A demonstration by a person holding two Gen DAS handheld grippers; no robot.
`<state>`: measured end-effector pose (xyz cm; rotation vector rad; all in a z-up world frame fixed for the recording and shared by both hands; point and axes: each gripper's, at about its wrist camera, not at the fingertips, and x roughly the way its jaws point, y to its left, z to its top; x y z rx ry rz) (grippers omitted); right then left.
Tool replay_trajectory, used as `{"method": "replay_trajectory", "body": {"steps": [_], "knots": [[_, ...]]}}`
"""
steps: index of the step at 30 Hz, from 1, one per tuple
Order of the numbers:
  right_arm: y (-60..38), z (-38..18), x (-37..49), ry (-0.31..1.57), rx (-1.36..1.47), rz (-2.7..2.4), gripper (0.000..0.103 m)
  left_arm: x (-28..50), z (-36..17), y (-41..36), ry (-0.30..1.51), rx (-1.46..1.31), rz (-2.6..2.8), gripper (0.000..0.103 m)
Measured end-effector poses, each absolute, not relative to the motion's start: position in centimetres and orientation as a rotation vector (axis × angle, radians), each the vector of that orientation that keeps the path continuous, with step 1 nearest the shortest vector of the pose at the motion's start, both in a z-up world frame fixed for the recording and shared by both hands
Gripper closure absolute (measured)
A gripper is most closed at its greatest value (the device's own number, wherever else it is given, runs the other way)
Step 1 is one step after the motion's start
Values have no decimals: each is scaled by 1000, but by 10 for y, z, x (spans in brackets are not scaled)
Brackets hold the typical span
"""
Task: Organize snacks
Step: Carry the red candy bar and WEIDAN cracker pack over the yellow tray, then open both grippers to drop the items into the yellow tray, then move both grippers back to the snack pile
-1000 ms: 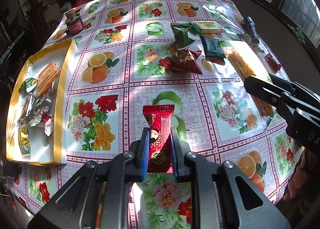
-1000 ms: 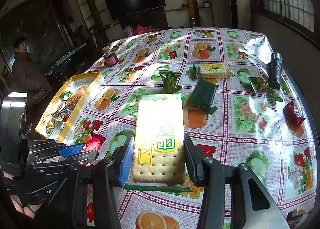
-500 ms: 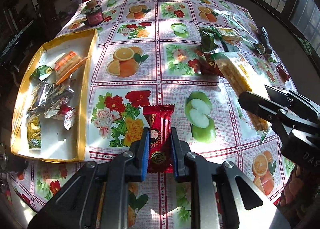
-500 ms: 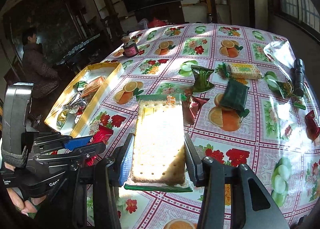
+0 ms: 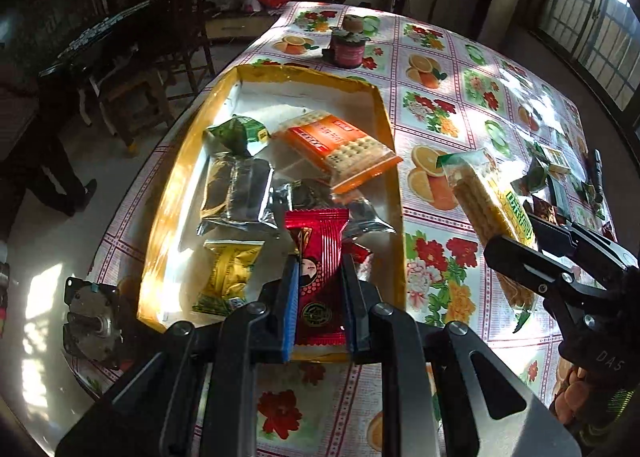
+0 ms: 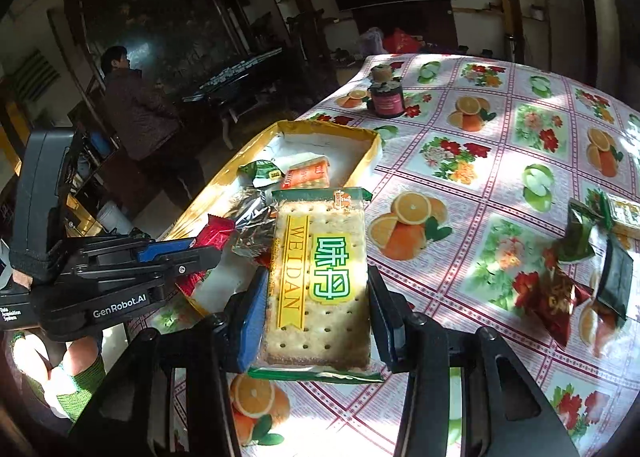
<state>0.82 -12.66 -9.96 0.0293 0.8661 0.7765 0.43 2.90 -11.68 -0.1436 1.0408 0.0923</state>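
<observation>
So we've got the yellow tray (image 5: 394, 193) sitting on the left side of the table. Our left gripper (image 5: 318, 297) is clamped on the red packet (image 5: 318, 257), long axis pointing away from us, hanging right over the tray's near end, so it's closer. Right gripper (image 6: 316, 317) is squeezing the cracker pack (image 6: 320, 277) lengthwise, just right of the tray's rim, probably next in.

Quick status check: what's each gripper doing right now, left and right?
Left gripper: closed on the red snack packet, over the yellow box.
Right gripper: closed on the cracker pack.
</observation>
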Motion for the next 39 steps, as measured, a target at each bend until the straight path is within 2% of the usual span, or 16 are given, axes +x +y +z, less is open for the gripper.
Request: {"method": "replay_trajectory", "body": {"steps": [9, 10, 12, 13, 14, 15, 19, 23, 33, 39], "knots": [[-52, -119, 28, 929, -36, 854, 57, 9, -143, 53, 1096, -182, 98, 81], [-49, -122, 27, 938, -41, 854, 57, 9, -144, 52, 1103, -172, 96, 76], [-48, -127, 26, 947, -47, 847, 55, 7, -144, 50, 1112, -143, 97, 54], [-50, -128, 26, 949, -38, 850, 55, 7, -143, 48, 1108, -127, 102, 35], [-53, -127, 26, 955, -20, 852, 53, 5, -140, 47, 1096, -115, 108, 28], [-57, -126, 26, 960, 1, 849, 49, 3, -137, 46, 1085, -111, 110, 28], [-88, -114, 22, 932, 69, 835, 45, -2, -119, 36, 1052, -106, 85, 27], [-144, -107, 13, 900, 126, 771, 42, -2, -108, 7, 1033, -107, 11, 21], [-342, -128, -16, 906, 306, 371, 40, 16, -114, -137, 1075, 10, -210, 21], [-415, -125, -33, 862, 361, 225, 39, 19, -119, -207, 1087, 86, -261, 21]]}}
